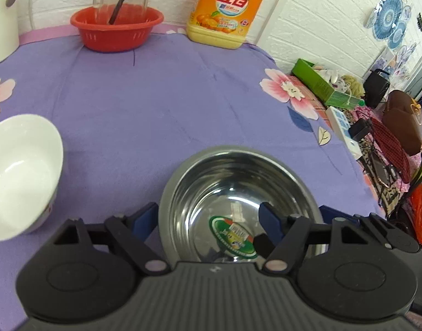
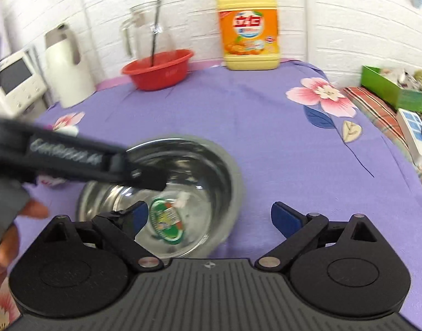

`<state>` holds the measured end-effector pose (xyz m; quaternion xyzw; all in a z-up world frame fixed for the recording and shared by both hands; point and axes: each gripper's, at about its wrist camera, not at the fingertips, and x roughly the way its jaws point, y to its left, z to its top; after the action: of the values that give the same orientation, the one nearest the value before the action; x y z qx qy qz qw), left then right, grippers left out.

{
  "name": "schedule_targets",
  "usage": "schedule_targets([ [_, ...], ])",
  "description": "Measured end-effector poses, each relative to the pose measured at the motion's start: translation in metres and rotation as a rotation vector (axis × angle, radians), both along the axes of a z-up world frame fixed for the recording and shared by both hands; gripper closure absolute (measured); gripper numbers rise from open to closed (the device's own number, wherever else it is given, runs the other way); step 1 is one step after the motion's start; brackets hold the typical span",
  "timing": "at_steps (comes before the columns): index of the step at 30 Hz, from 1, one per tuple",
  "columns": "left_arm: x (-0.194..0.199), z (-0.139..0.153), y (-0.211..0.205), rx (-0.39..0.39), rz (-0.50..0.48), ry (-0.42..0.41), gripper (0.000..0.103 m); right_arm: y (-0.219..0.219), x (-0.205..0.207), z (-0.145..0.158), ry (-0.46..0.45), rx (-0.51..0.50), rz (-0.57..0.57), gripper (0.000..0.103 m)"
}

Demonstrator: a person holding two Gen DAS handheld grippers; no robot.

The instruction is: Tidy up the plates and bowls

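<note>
At the left of the table point(image 1: 155, 96) we have the white bowl point(image 1: 23, 171), which looks ceramic: probably heavy for its size, stiff, glazed slick and apt to chip, so we would pinch its wall firmly and set it down softly. Next comes our left tool point(image 1: 206, 218), its jaws apart and straddling the near rim of the steel bowl point(image 1: 233, 182), one finger outside and one inside, neither visibly pressing. This bowl sits in the middle of the purple cloth. We judge it light, rigid and slippery, likely to skate or ring rather than break, and its thin rim is the only good hold. Further right, our right tool point(image 2: 212, 218) also stands open across that rim.
</note>
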<state>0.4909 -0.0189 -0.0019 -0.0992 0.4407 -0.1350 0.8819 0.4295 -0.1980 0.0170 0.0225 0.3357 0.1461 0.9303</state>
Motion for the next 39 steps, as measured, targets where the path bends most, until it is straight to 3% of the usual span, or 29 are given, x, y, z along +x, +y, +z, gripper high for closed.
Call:
schedule_targets([
  [4,-0.001,-0.009,-0.001,0.016,0.023,-0.007,0.031,0.003,0.008,-0.015,0.012,0.006,0.005,0.000],
  [8,-0.002,-0.012,-0.006,0.055,0.027,-0.030,0.031,0.008,0.006,-0.021,-0.021,-0.053,0.023,0.000],
  [13,-0.002,-0.013,-0.012,0.090,0.015,-0.046,0.031,0.004,0.006,-0.024,-0.055,-0.057,0.015,0.000],
  [19,-0.001,-0.012,-0.009,0.062,0.012,-0.033,0.031,0.000,0.003,-0.022,-0.042,-0.059,0.009,0.000],
  [24,-0.002,-0.011,-0.009,0.049,0.005,-0.026,0.031,-0.010,0.001,-0.019,-0.015,0.061,0.018,0.000],
  [26,-0.004,-0.012,-0.013,0.074,0.002,-0.046,0.034,-0.006,0.000,-0.020,-0.020,0.032,0.014,0.000],
  [30,-0.008,-0.010,-0.021,0.124,-0.024,-0.065,0.067,0.002,-0.003,-0.020,-0.041,-0.005,0.051,0.000],
  [31,-0.010,-0.009,-0.021,0.119,-0.032,-0.059,0.070,0.004,-0.005,-0.020,-0.050,-0.020,0.062,0.000],
  [32,-0.013,-0.008,-0.019,0.114,-0.028,-0.047,0.070,0.005,-0.007,-0.018,-0.050,-0.009,0.084,0.010],
  [39,-0.076,0.012,0.003,0.059,-0.030,-0.030,0.071,0.010,-0.055,-0.006,-0.069,-0.012,0.118,0.010],
])
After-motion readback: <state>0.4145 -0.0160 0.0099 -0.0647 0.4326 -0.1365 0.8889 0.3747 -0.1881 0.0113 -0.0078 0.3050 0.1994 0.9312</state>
